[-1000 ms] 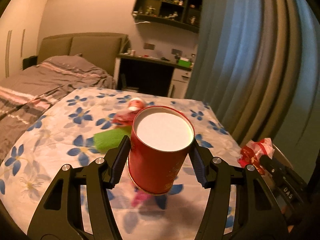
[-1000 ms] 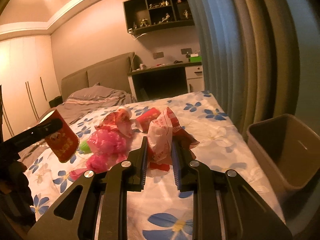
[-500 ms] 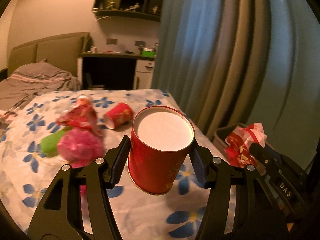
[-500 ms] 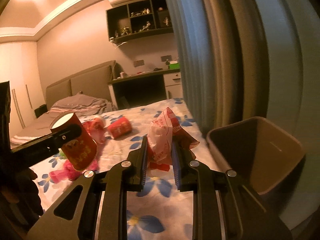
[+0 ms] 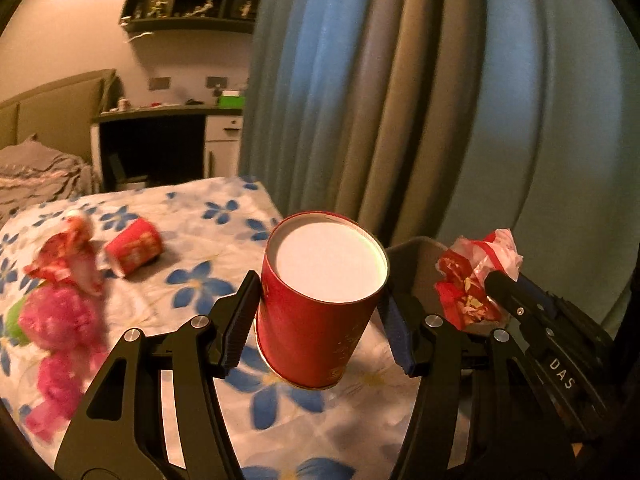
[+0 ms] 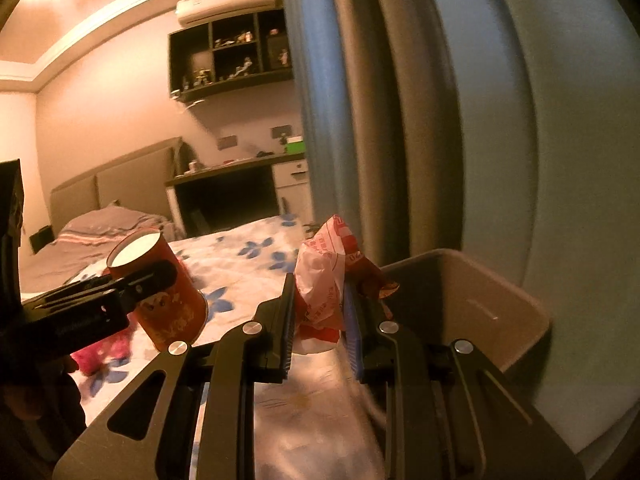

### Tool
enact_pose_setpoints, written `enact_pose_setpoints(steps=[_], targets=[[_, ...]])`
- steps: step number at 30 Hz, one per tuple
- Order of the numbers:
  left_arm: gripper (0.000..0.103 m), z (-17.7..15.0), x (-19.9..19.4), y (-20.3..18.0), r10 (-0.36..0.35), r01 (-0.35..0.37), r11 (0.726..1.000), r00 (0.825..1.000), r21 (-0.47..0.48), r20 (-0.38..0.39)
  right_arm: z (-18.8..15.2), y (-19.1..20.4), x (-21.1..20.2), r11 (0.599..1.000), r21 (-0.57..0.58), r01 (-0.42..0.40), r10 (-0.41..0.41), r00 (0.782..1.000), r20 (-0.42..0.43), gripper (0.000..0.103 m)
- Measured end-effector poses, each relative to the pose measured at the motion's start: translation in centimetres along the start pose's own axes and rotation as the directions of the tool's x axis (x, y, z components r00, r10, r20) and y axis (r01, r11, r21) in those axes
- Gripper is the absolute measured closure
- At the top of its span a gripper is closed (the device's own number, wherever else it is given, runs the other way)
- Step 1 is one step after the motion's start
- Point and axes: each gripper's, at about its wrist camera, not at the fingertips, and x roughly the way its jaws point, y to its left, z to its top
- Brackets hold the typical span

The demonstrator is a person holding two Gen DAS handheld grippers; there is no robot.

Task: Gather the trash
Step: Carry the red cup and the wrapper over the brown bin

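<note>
The left claw grips a red cup above the bed's edge, while the right claw pinches a crumpled wrapper just before the open bin.

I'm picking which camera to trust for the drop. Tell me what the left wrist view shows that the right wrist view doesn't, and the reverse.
Only the left wrist view shows the trash left on the bed: a tipped red cup, a crumpled red wrapper and a pink bundle.

Only the right wrist view shows the bin's open inside, its far wall and rim, just beyond the right tool.

Both show the red can clamped in the left tool, the red and white wrapper clamped in the right tool, the floral bedspread and the curtain.
</note>
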Motion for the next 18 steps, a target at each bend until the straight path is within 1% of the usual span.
enact_pose_setpoints(steps=[8,13,18], targets=[[0.046,0.8,3.6,-3.2,-0.079,0.079,0.996,0.997,0.039,-0.009,0.3,-3.2,0.8,0.998,0.021,0.062,-0.062,0.998,0.007,0.080],[0.046,0.7,5.0,-4.5,-0.097,0.098,0.993,0.995,0.058,-0.017,0.4,-4.1,1.4,0.997,0.032,0.076,-0.076,0.997,0.000,0.080],[0.046,0.8,6.3,-5.0,-0.110,0.112,0.992,0.993,0.057,-0.031,0.4,-4.5,2.1,0.996,0.041,0.081,-0.080,0.997,-0.009,0.080]])
